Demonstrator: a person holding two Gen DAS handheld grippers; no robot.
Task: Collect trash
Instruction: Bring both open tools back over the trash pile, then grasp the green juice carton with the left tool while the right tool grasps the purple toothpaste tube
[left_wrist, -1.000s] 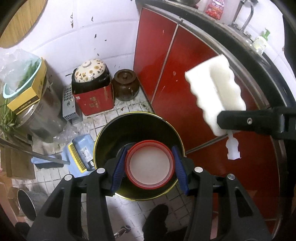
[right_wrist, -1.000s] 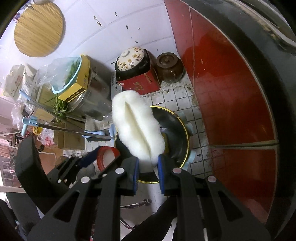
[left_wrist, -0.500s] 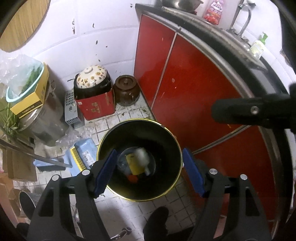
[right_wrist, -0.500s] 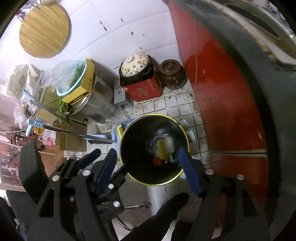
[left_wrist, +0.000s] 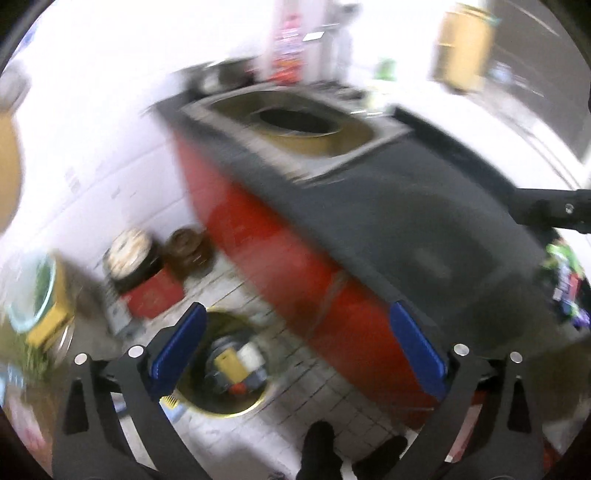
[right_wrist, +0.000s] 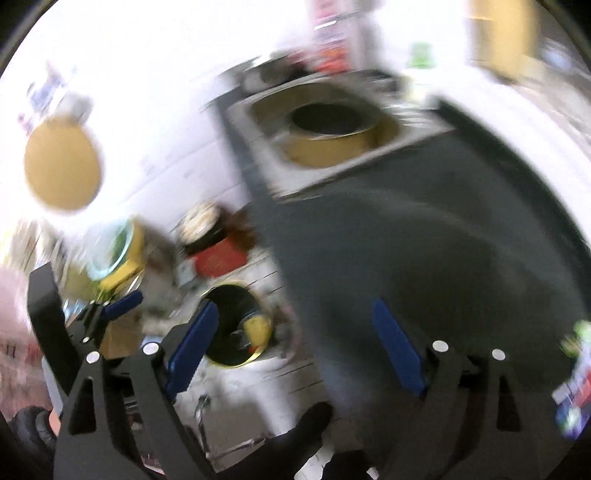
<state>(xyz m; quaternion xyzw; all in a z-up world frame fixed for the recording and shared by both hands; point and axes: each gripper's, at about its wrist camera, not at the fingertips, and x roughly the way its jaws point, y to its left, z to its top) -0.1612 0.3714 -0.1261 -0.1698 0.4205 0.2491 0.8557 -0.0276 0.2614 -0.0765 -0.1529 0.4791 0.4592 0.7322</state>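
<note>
Left wrist view: both grippers empty above the round black gold-rimmed trash bin (left_wrist: 225, 365), every frame blurred.

Nearest the bin, the left gripper (left_wrist: 295, 347) has its blue-padded fingers (left_wrist: 177, 343) spread wide; they have just been opening, with nothing between them. The bin stands on the tiled floor (left_wrist: 295, 354) and holds the trash, a yellow piece (left_wrist: 227, 363) beside a white one (left_wrist: 249, 354). The right gripper (right_wrist: 295, 347) likewise has fingers far apart, just opened, nothing clamped. Beside the bin rises the red cabinet front (left_wrist: 258, 240). Above the bin, the dark surface (left_wrist: 424, 229) carries a steel sink (left_wrist: 384, 133) holding a round yellowish pot (left_wrist: 295, 125), farthest away.
</note>
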